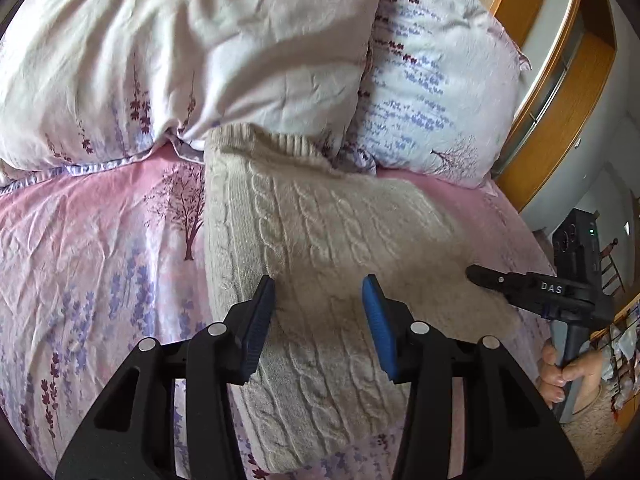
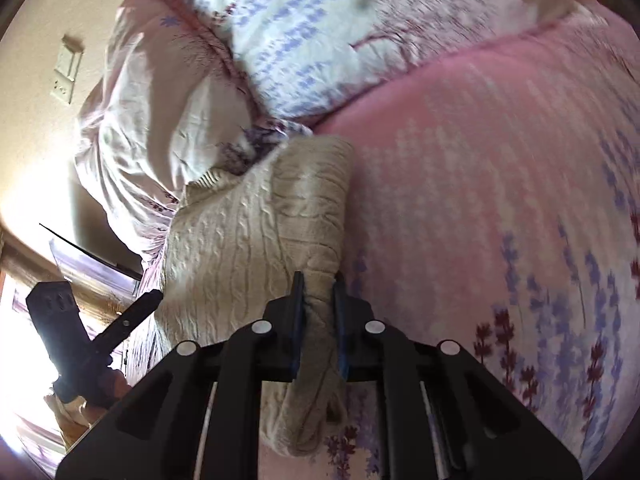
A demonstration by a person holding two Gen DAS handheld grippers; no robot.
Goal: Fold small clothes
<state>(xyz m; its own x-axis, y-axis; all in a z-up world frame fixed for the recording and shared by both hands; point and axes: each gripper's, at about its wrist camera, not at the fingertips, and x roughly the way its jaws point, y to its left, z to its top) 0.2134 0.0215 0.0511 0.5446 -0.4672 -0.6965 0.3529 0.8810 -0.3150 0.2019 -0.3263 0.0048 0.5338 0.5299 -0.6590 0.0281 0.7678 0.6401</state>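
The cream cable-knit sweater (image 1: 320,248) lies on the pink bedsheet (image 1: 100,248), pillows (image 1: 180,60) at 12 o'clock. Left gripper (image 1: 318,300) hovers, jaws apart; right gripper (image 2: 318,304) clamps the sweater's edge.

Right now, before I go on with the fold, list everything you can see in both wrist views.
sweater: one, cream cable-knit, partly folded on the bed, neck end against the pillows.
bedsheet: one, pink with purple tree and flower print, under the sweater.
pillows: two, pale floral, at the head of the bed.
wooden frame: one, orange-brown, to the right of the bed.
wall switch plate: one, cream, on the wall by the pillows.
left gripper: black with blue pads, jaws open above the sweater.
right gripper: black with blue pads, jaws shut on a bunched sweater edge.
right hand: one, gripping the right gripper's handle.
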